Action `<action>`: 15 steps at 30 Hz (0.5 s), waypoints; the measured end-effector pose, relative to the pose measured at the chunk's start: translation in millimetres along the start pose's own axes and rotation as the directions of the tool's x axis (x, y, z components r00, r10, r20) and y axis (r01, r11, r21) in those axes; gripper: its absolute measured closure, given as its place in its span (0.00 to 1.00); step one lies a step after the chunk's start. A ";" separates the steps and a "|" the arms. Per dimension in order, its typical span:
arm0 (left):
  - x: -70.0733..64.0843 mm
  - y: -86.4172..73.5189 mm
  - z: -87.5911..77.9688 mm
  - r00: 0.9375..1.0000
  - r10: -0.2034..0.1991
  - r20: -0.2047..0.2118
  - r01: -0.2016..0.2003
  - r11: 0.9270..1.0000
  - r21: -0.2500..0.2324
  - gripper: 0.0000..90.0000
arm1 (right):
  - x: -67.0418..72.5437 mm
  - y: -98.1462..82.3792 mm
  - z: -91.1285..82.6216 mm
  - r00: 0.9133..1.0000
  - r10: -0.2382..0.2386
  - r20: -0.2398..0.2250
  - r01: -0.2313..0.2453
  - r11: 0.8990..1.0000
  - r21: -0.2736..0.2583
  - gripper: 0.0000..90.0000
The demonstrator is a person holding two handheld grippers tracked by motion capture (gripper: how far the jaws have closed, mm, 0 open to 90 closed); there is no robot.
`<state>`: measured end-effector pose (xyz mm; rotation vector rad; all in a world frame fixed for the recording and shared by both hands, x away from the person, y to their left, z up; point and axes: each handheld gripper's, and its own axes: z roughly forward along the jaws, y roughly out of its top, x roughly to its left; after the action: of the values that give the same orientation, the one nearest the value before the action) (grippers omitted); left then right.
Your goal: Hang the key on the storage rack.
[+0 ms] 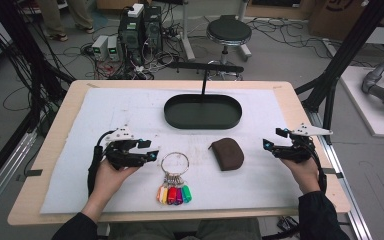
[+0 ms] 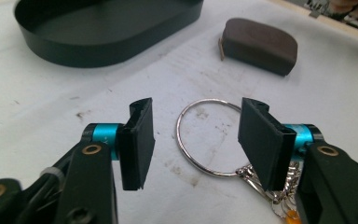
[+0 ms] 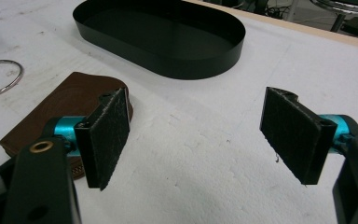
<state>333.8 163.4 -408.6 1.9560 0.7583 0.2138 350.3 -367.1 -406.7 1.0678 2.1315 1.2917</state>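
- The left gripper (image 2: 193, 140) is seen with its jaws released and wide apart, nothing held between them; in the left gripper view the large silver metal key ring (image 2: 209, 137) lies in the gap ahead of the jaws, flat on the cloth, its far arc just beyond the pads.
- The ring's bunch of coloured plastic key tags (image 1: 174, 194) is found on the person's side of the ring, so the long axis of the whole bunch runs from the person toward the far edge of the table; it crosses the line between the jaws.
- From the high view, the left gripper (image 1: 145, 150) is placed just beside the ring's left edge; it is judged the nearer of the two to the keys.
- The right gripper (image 3: 205, 135) is likewise released, jaws spread and empty; the brown leather half-round pouch (image 3: 70, 105) lies off its left jaw, partly hidden behind it.
- In the high view the pouch (image 1: 227, 153) sits between the ring and the right gripper (image 1: 275, 142), apart from both.
- Farther out, the black oval metal tray (image 1: 203, 122) stands beyond keys and pouch on the white cloth-covered table (image 1: 80, 150), empty as far as can be seen.
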 end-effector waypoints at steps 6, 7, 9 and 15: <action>-1.9 0.0 15.3 1.000 -0.026 0.005 0.026 0.999 0.048 0.60 | 0.8 -0.1 1.5 1.000 -0.004 -0.003 0.004 1.000 0.008 0.27; -3.3 -0.4 21.8 1.000 -0.022 0.011 0.021 0.997 0.068 0.60 | 1.0 -0.1 1.7 1.000 -0.005 -0.004 0.005 1.000 0.009 0.27; -3.8 -0.6 24.7 1.000 -0.027 0.005 0.026 0.996 0.080 0.60 | 1.1 0.0 1.8 1.000 -0.008 -0.006 0.008 1.000 0.008 0.27; -5.0 -3.0 37.3 0.997 -0.050 -0.057 0.057 0.990 0.131 0.70 | 1.4 0.0 2.4 1.000 -0.008 -0.006 0.008 1.000 0.009 0.27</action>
<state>345.4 133.7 -428.8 2.0589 0.8787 0.1878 351.1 -364.6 -407.8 1.0590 2.1457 1.2836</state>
